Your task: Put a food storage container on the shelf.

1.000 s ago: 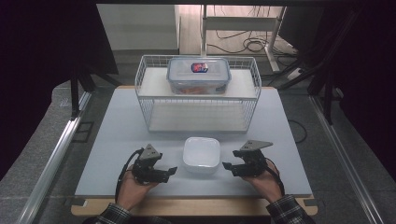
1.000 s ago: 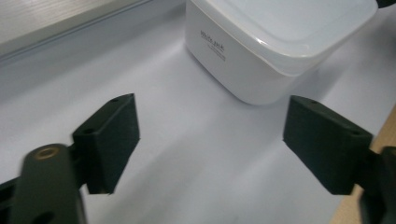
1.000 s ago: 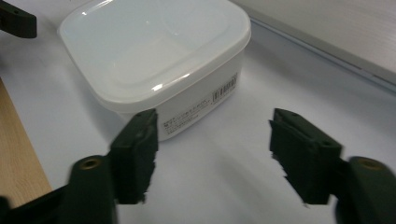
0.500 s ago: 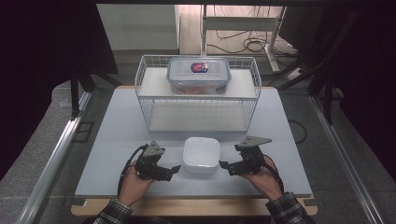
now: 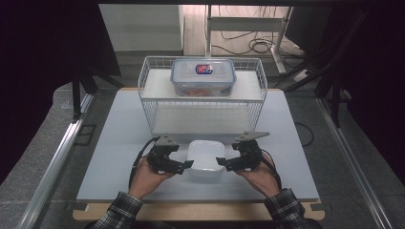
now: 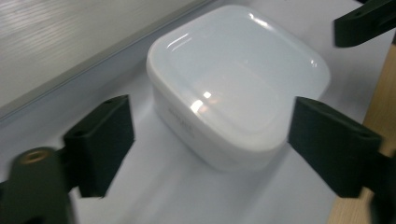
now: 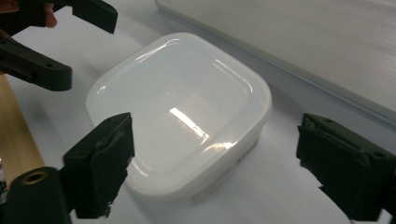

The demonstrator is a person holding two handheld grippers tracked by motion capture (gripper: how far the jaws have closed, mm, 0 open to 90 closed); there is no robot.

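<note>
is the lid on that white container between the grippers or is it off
On. The white container shows a smooth, glossy lid seated flush over its rim, with no opening showing.

A wire basket (image 5: 157, 102) holds a lidded clear container (image 5: 203, 76) behind.

A lab recording bay, pale worktop (image 5: 119, 143) on a wooden board, dark curtains (image 5: 43, 47) on both sides, metal rails (image 5: 57, 157) along the grey floor, loose cables (image 5: 248, 43) beneath a rear desk (image 5: 248, 24)
</note>
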